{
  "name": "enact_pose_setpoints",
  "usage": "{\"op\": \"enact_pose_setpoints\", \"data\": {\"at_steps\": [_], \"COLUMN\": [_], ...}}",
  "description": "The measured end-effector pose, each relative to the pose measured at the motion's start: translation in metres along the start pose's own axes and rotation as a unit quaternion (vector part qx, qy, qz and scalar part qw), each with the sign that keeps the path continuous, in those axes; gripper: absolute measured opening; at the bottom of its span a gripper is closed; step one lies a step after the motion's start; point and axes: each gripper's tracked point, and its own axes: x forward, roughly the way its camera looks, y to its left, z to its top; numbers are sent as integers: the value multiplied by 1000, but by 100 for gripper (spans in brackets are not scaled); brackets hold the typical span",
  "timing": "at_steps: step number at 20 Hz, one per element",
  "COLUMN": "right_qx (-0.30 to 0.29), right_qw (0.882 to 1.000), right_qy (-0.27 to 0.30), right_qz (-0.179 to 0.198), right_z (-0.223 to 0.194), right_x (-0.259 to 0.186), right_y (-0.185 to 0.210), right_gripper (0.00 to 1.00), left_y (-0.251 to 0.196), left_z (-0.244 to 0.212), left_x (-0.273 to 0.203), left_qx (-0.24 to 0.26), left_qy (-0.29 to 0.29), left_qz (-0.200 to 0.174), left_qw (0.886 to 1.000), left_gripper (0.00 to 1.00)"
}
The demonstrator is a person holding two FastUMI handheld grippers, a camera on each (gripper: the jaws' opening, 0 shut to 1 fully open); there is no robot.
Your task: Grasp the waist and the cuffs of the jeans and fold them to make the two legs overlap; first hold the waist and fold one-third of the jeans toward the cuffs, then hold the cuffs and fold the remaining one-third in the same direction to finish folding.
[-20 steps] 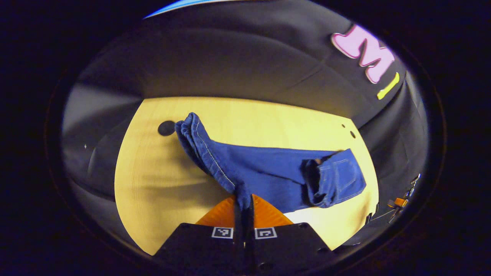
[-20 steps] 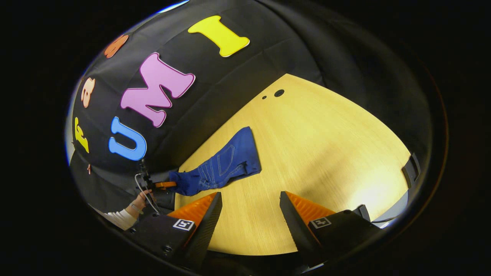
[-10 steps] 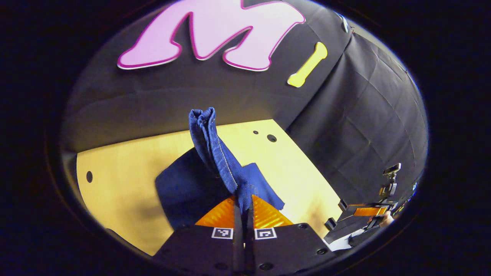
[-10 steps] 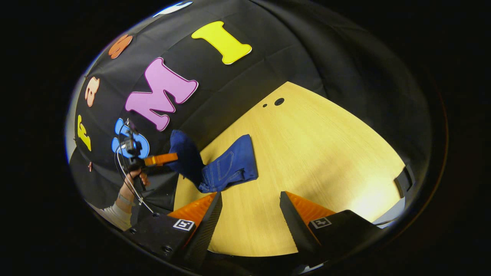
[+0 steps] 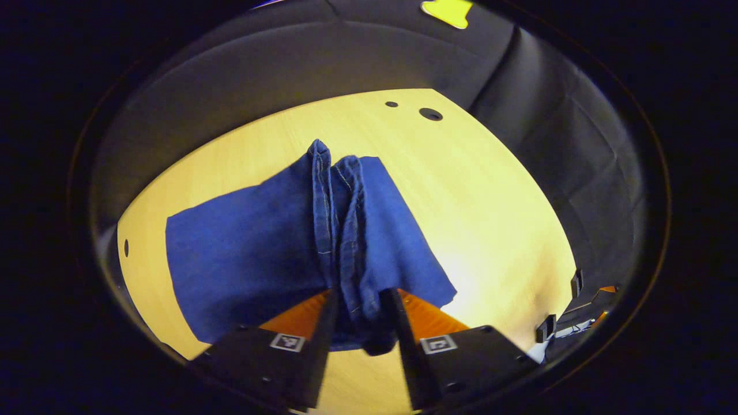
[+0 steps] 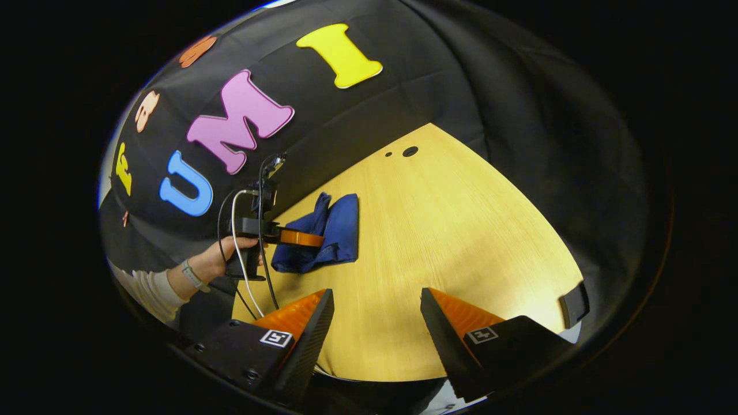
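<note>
The blue jeans lie folded into a short stack on the yellow wooden table. Their cuffs are bunched in a ridge on top of the stack. That ridge runs back between the fingers of my left gripper, whose jaws stand apart, so it is open. In the right gripper view the jeans sit at the table's far left, with the left gripper and the hand holding it just over them. My right gripper hovers open above bare table, nothing between its fingers.
Two dark holes mark the table's far corner, seen also as holes in the right gripper view. Black cloth walls close in behind the table. The right gripper shows small at the table's right edge.
My left gripper carried the lifted cuffs over and down onto the folded stack, then its fingers spread from shut to open. The right gripper stayed open, hardly moving.
</note>
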Motion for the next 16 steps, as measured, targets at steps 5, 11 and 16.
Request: {"op": "enact_pose_setpoints", "data": {"at_steps": [5, 11, 16], "right_qx": [-73, -175, -227], "right_qw": [996, 971, 949], "right_qy": [-39, -162, -220], "right_qz": [11, -6, 3], "right_z": [41, 96, 90], "right_x": [8, -62, -140], "right_y": [15, 62, 124], "right_gripper": [93, 93, 94], "left_y": [-29, -56, -86], "left_z": [16, -20, -99], "left_x": [-73, -234, -334], "left_qx": [-4, 0, -58], "left_qy": [-144, -343, -435], "left_qz": [-2, 43, 71], "left_qw": [990, 938, 896], "left_gripper": [96, 96, 95]}}
